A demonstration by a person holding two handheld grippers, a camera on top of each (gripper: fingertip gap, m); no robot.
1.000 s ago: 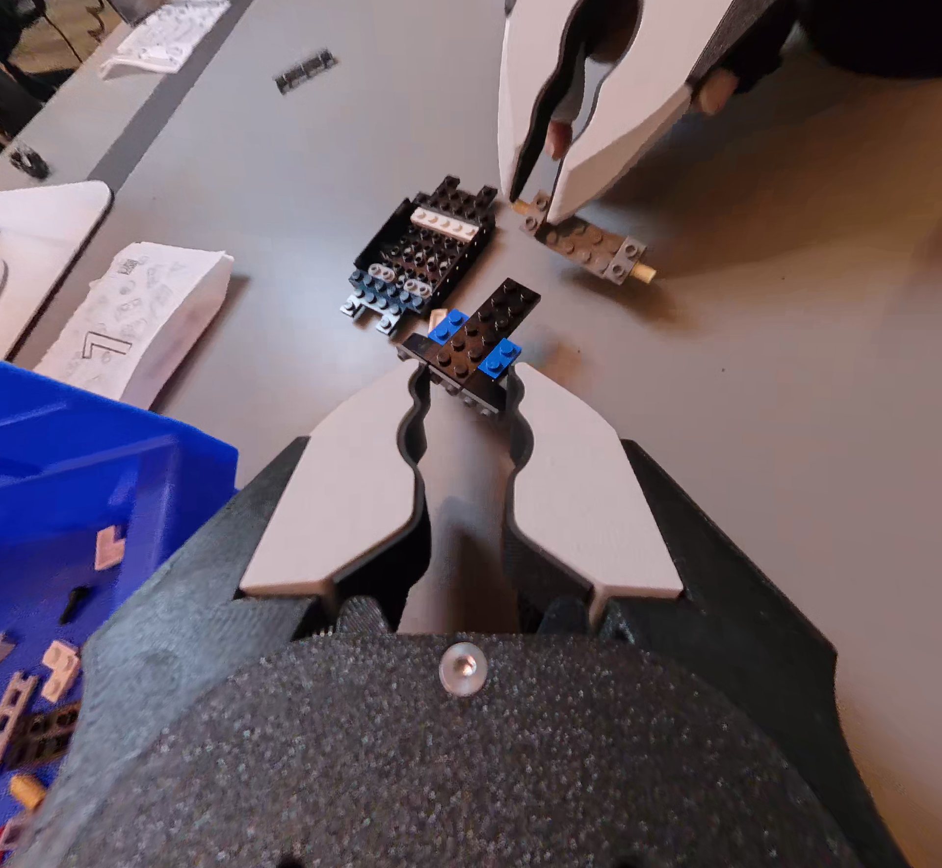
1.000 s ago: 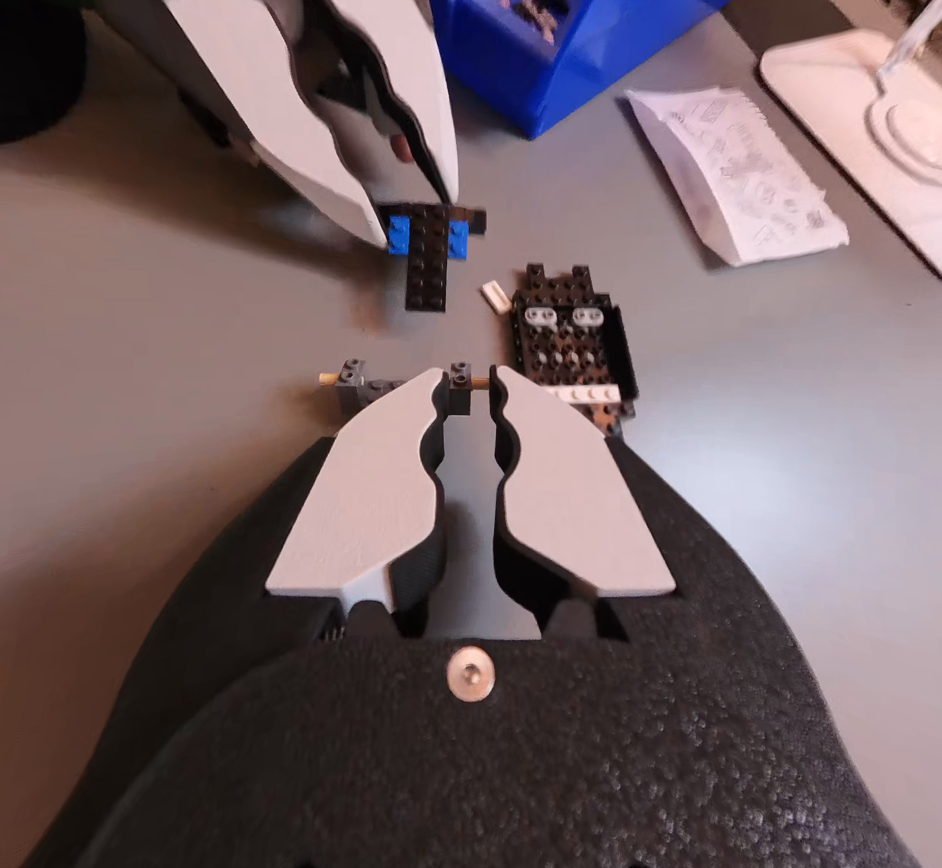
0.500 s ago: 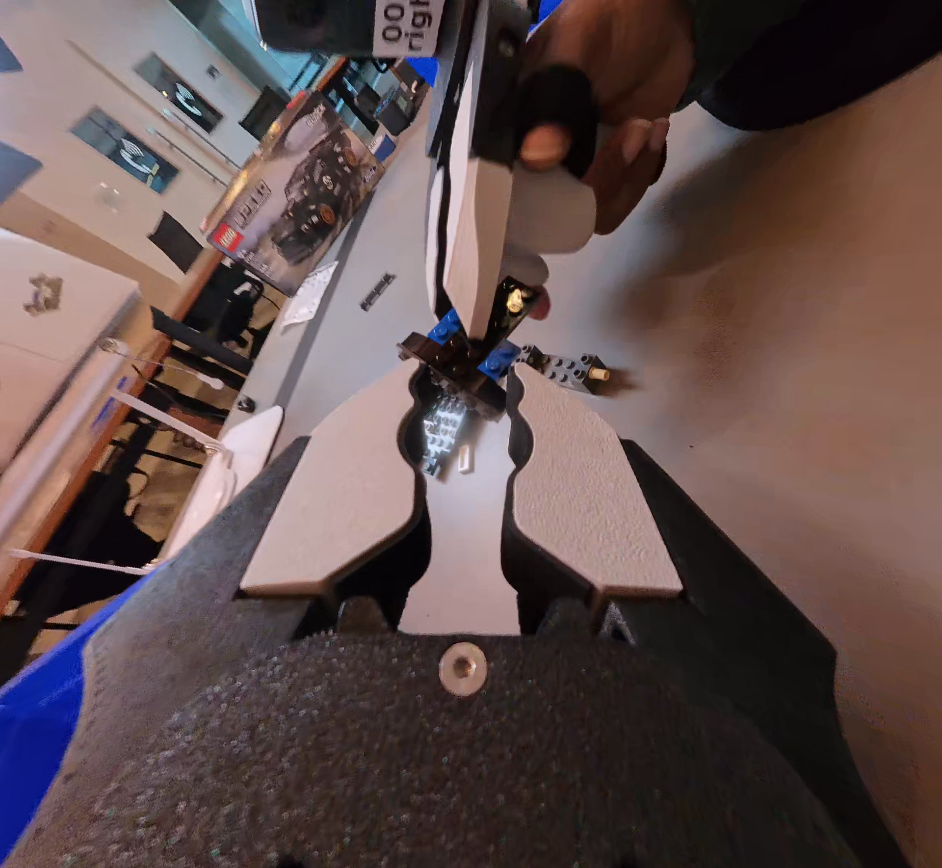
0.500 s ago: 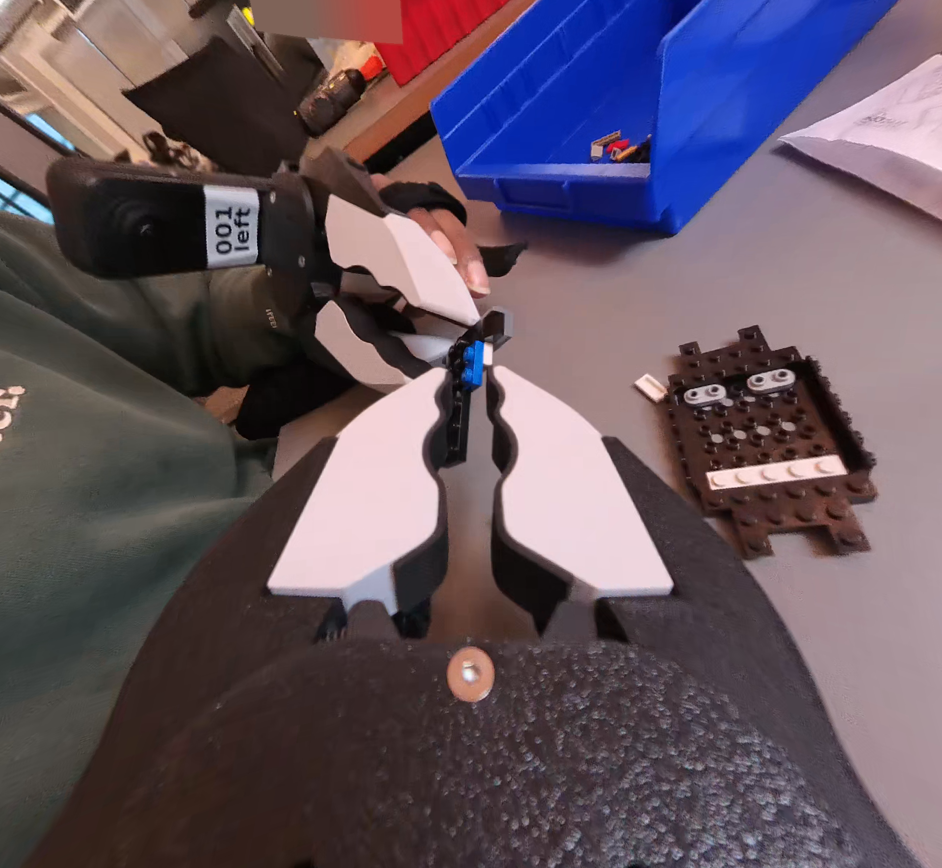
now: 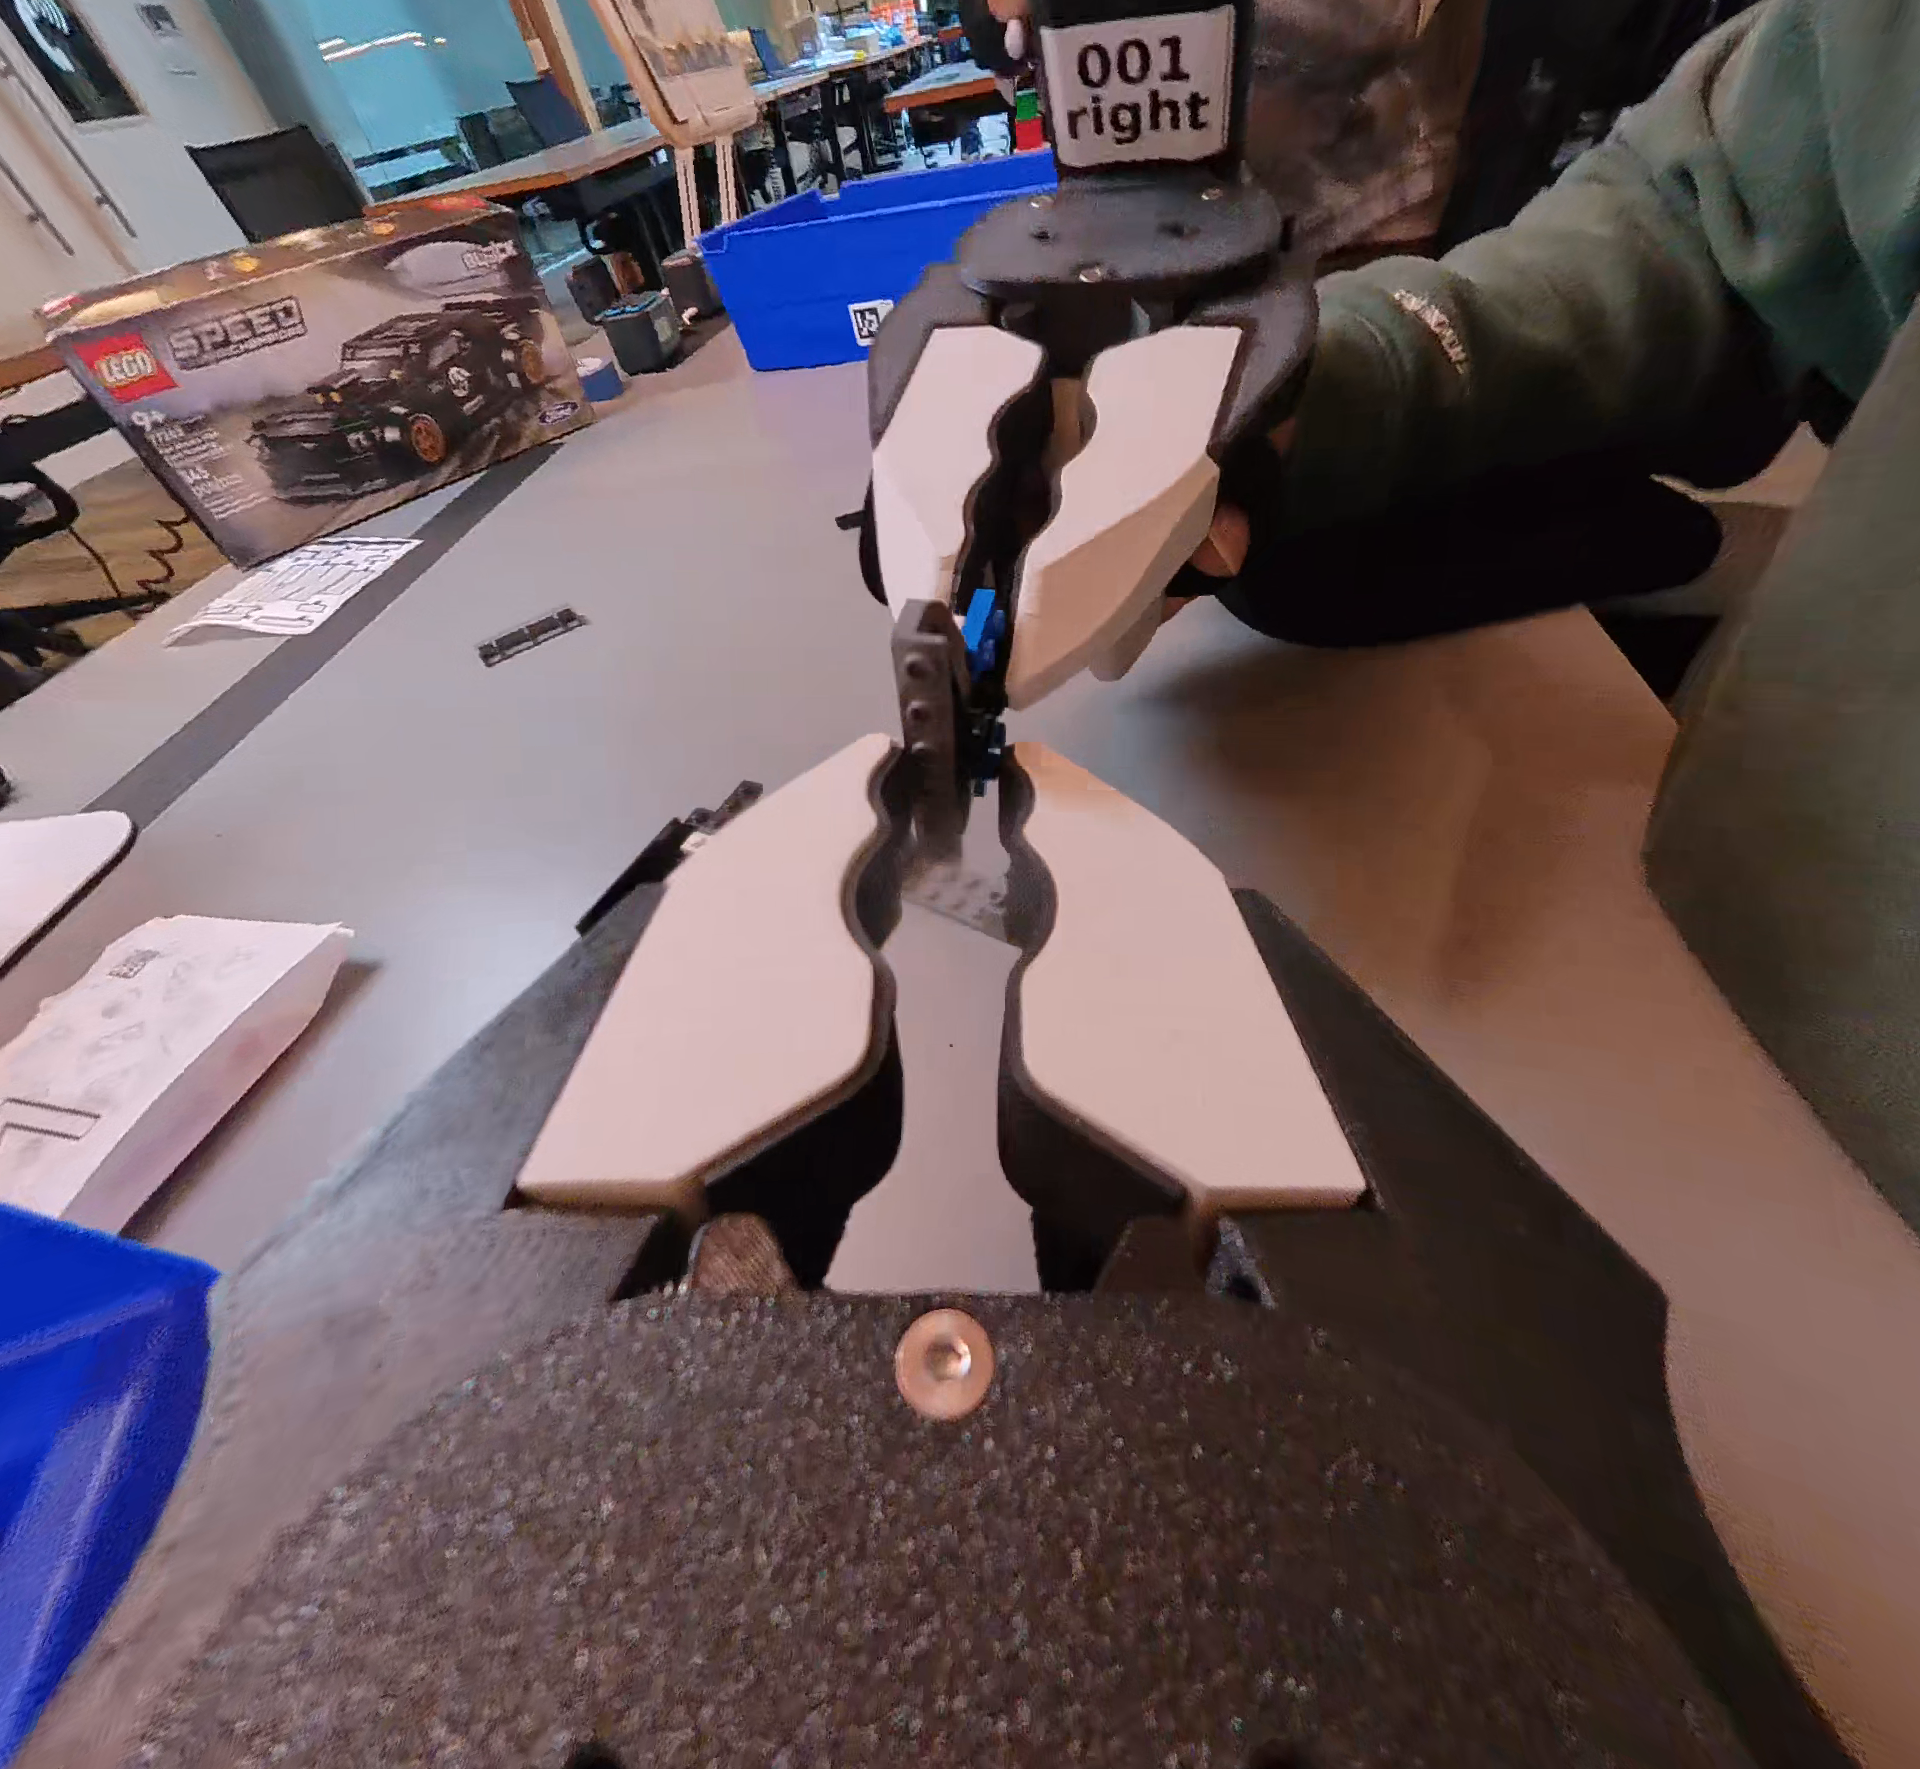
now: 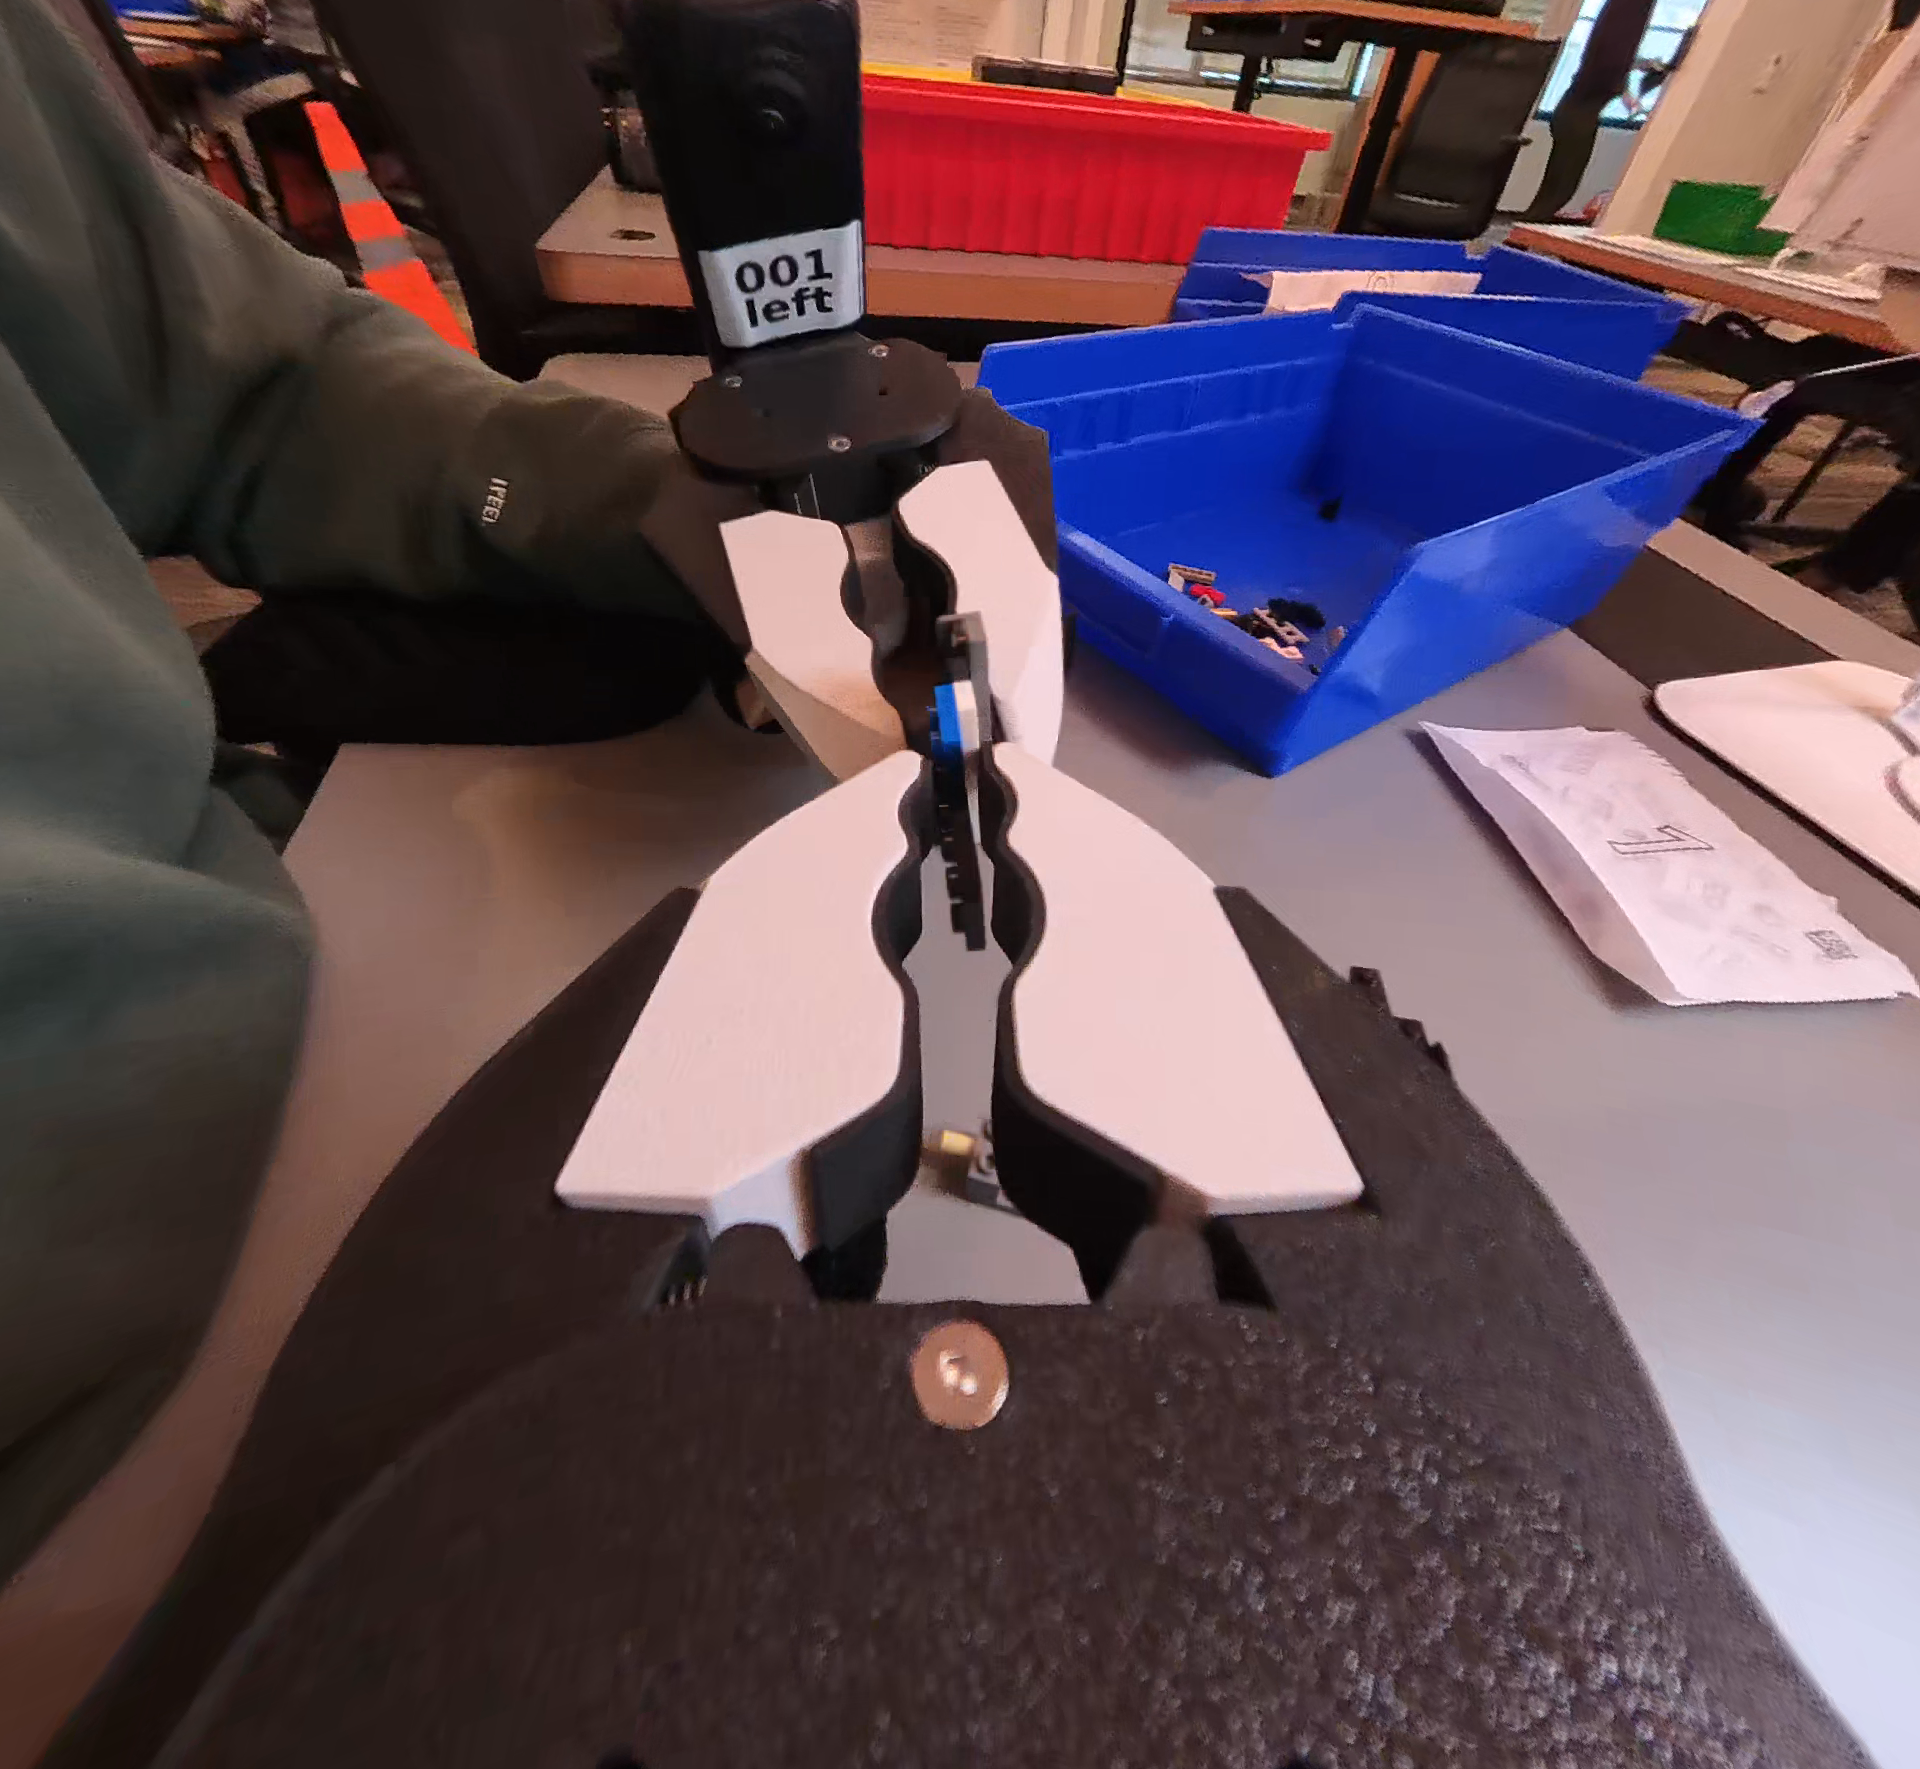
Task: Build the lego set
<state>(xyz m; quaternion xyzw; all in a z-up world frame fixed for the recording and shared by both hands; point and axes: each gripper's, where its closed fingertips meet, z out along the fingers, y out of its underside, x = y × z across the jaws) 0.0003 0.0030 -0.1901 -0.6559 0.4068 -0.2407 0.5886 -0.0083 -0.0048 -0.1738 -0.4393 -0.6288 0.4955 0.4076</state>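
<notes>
A black plate assembly with blue bricks stands on edge in the air above the grey table. My left gripper is shut on its near end. My right gripper faces it and is shut on the far end. In the right wrist view the same assembly sits edge-on between my right gripper's fingertips, with the left gripper opposite. A grey axle piece lies on the table below. The black chassis peeks out behind my left finger.
A blue bin with several small parts stands at the right, next to a white paper bag and a white tray. A toy box, a printed sheet and a small black strip lie far left. Green sleeves flank both grippers. The grippers are tip to tip, or close to it. The grey axle piece lies around 9 cm away from my left fingertips.
Both grippers rose from the table. My right gripper left the grey axle piece and closed on the assembly. The assembly was lifted and turned on edge between the two grippers.
</notes>
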